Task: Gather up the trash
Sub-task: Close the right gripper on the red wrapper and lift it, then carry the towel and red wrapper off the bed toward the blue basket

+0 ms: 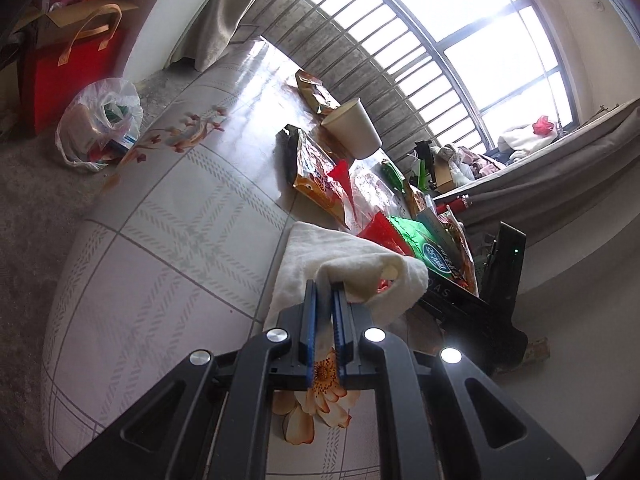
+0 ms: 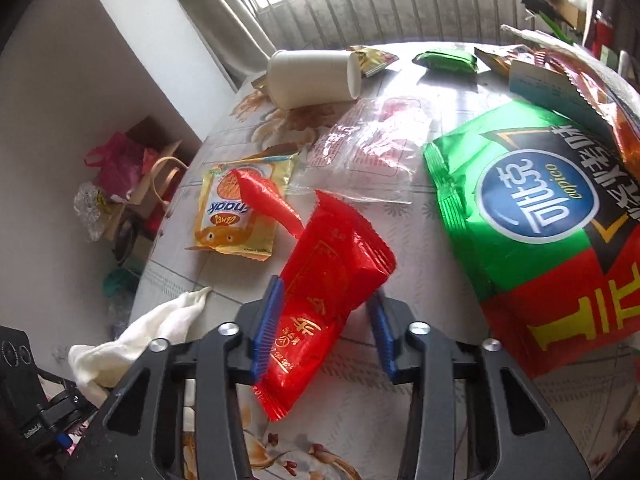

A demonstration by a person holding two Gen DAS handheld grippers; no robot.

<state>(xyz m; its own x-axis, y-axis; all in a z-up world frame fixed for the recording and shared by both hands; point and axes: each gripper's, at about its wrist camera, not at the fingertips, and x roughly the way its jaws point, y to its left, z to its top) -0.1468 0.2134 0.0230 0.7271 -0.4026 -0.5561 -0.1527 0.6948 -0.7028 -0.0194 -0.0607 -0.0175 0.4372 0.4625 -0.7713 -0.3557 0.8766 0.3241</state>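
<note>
- Table [image 2: 360, 420]: littered with wrappers.
- Red wrapper [image 2: 328, 292]: on table, long axis running from the camera up-right, between right gripper [image 2: 326, 312] fingers [image 2: 267, 320]; jaws part-open, grip uncertain.
- Left gripper [image 1: 325, 300]: nearly closed, pinching white cloth [image 1: 352, 264].

a round counter [image 2: 360, 408] covered in a glossy cloth with a pale check and flower prints carries the litter. on it lie a tipped-over paper cup [image 2: 312, 78], a yellow snack packet [image 2: 240, 212], a clear plastic wrapper [image 2: 368, 152], a red wrapper [image 2: 324, 292], a large green and red chip bag [image 2: 532, 232], a small green packet [image 2: 444, 60] and a white cloth [image 1: 320, 256].
</note>
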